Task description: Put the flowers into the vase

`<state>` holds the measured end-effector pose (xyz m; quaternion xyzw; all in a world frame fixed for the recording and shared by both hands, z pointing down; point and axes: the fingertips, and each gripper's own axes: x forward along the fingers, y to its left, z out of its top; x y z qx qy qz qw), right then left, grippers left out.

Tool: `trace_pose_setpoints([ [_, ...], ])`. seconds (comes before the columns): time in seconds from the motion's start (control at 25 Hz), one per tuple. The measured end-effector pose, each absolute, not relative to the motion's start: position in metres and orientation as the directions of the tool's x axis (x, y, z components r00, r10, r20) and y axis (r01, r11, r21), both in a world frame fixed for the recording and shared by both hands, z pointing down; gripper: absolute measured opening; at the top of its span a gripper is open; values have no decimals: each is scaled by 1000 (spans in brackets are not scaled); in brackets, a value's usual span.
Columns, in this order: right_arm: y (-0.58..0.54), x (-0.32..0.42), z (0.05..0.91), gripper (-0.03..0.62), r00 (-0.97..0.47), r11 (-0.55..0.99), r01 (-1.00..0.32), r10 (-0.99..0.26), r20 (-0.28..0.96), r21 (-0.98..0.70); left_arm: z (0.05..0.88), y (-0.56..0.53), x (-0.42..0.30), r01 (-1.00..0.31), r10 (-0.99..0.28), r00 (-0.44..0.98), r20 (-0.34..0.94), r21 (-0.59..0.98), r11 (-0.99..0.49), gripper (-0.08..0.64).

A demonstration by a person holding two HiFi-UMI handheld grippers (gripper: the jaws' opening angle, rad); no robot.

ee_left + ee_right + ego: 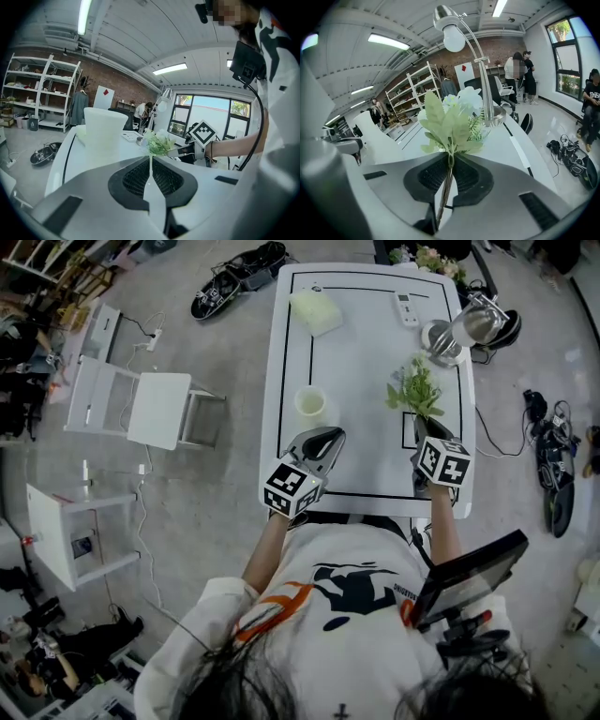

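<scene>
A bunch of pale green and white artificial flowers (415, 390) (451, 117) sticks up from my right gripper (424, 423) (450, 158), which is shut on its stem above the right side of the white table (366, 352). The white vase (310, 402) (103, 130) stands left of the table's middle. Just in front of it is my left gripper (328, 437) (150, 158), shut and empty. In the left gripper view the flowers (158, 143) and the right gripper's marker cube (204, 133) show beyond the jaws, right of the vase. The vase (375, 136) lies left of the flowers in the right gripper view.
A silver desk lamp (466, 329) (454, 33) stands at the table's far right corner, with a remote (406, 308) beside it. A pale sponge (316, 310) lies at the far left. White stools (141, 409) stand left of the table. A tablet (469, 577) is near my right elbow.
</scene>
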<state>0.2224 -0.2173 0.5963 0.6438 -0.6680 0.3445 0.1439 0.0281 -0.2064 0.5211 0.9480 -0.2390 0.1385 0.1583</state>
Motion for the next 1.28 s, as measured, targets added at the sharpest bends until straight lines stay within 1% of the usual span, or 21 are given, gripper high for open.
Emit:
trace_pose_setpoints([
  [0.2,-224,194,569,32,-197,9,-950,-794,575,-312,522,-203,16,-513,-425,837,345,223,-829,9],
  [0.52,-246,154,516,32,-288,139,-934,-838,463,-328,527,-205,-24,-600,-501,778,379,208,-773,9],
  [0.68,-265,142,494,32,-327,196,-924,-849,416,-327,523,-216,-39,-645,-550,747,374,205,-736,11],
  [0.8,-276,132,480,32,-355,234,-916,-851,387,-326,516,-221,-50,-673,-583,727,363,204,-711,46],
  [0.96,-288,119,463,32,-387,279,-906,-851,355,-319,505,-227,-54,-674,-597,728,338,196,-712,125],
  [1.16,-299,105,445,32,-425,325,-888,-850,312,-325,502,-233,-40,-636,-554,752,356,172,-752,200],
  [1.28,-306,94,433,32,-447,351,-876,-847,286,-330,507,-241,-32,-619,-531,755,385,152,-770,260],
])
